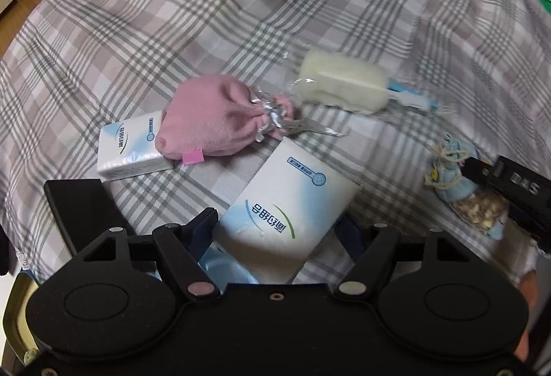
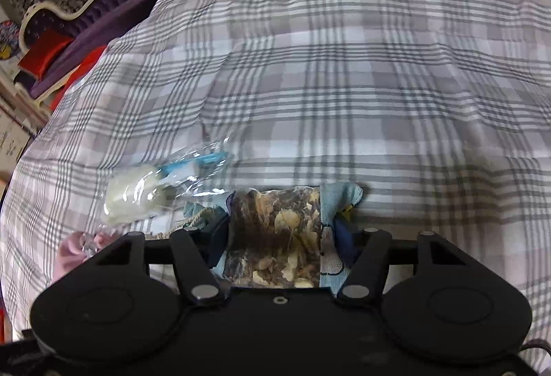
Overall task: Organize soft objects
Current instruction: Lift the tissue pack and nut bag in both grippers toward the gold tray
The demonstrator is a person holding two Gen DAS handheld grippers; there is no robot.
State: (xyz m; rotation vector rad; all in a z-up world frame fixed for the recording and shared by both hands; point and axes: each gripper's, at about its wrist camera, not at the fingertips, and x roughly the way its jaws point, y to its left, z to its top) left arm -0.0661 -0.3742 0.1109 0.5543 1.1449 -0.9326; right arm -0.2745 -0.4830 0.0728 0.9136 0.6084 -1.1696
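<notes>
Your left gripper (image 1: 279, 224) is clamped on a white and blue tissue pack (image 1: 289, 200), which sits tilted between its 2 fingers, one corner reaching forward over the plaid bedsheet (image 1: 241, 31). Just ahead of that gripper and to its left lies a second tissue pack (image 1: 129, 145) flat on the sheet, with a pink drawstring pouch (image 1: 213, 119) resting against it and partly over its right edge. Further ahead and to the right of the pouch lies a pale sponge brush (image 1: 341, 80) with a blue and white handle, sealed in clear wrap.

Your right gripper (image 2: 279, 231) is closed on a light blue sachet (image 2: 275, 231) with a clear window showing dried bits inside; the pads press its 2 sides while it lies on the sheet. In the left wrist view this sachet sits well off to the right of the left gripper, with the right gripper's black finger against it. From the right gripper, the wrapped sponge brush lies just ahead and to the left.
</notes>
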